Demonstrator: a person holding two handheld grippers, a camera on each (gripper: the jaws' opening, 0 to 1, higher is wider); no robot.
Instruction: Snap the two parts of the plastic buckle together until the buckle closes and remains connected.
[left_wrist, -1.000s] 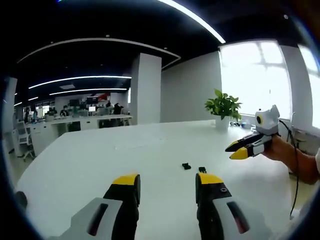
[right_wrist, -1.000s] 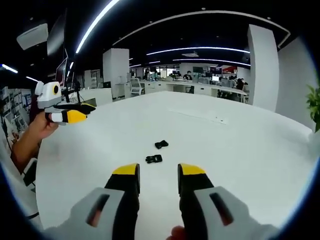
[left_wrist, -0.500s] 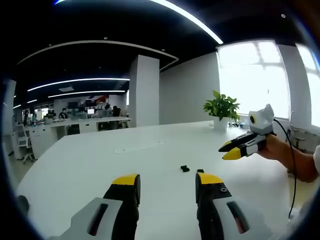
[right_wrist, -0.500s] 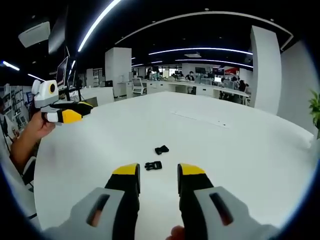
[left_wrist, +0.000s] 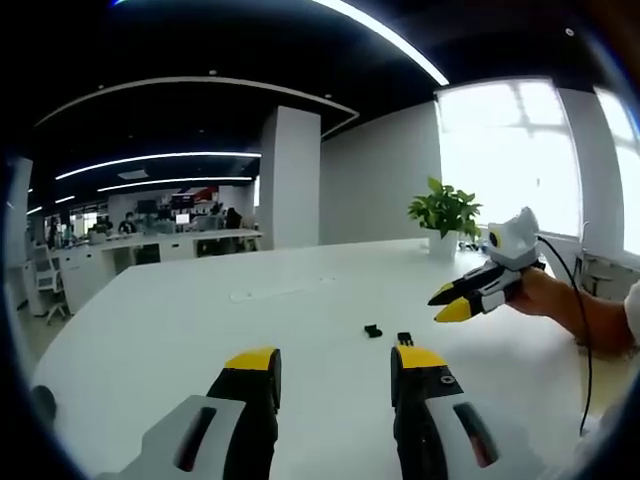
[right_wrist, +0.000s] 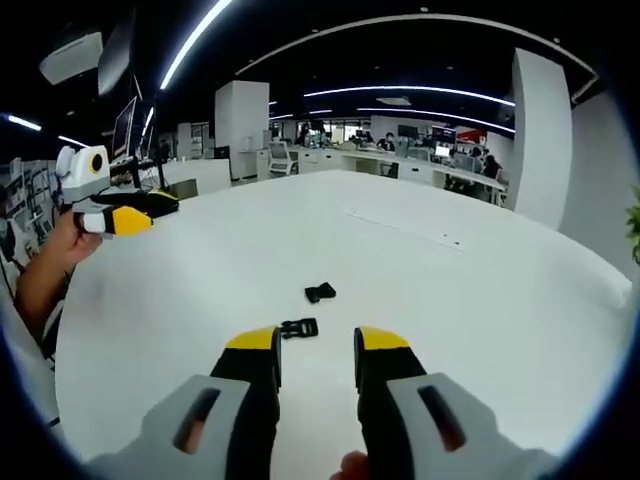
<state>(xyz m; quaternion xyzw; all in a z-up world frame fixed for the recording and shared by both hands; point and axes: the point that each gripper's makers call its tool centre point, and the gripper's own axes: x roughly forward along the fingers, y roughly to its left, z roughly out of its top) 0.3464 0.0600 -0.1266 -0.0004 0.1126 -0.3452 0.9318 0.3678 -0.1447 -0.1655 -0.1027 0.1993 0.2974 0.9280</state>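
Observation:
Two small black buckle halves lie apart on the white table. In the right gripper view one half (right_wrist: 299, 327) lies just ahead of my right gripper (right_wrist: 313, 351), which is open with nothing between its jaws; the other half (right_wrist: 320, 292) lies a little farther on. In the left gripper view the halves appear as one piece (left_wrist: 372, 330) out on the table and one piece (left_wrist: 404, 339) just above the right jaw's tip. My left gripper (left_wrist: 333, 363) is open and holds nothing. The right gripper (left_wrist: 452, 299) comes in from the right, held in a hand; the left gripper (right_wrist: 135, 212) shows at far left.
The wide white table (left_wrist: 200, 320) spreads all around the pieces. A potted plant (left_wrist: 446, 215) stands at its far edge near a bright window. Office desks, chairs and people sit in the background (right_wrist: 400, 165). A person's hand and arm (right_wrist: 45, 265) reach in at the left.
My right gripper has come closer to the nearer buckle half, which now sits just above its jaw tips. In the left gripper view the right gripper has drifted left and slightly down.

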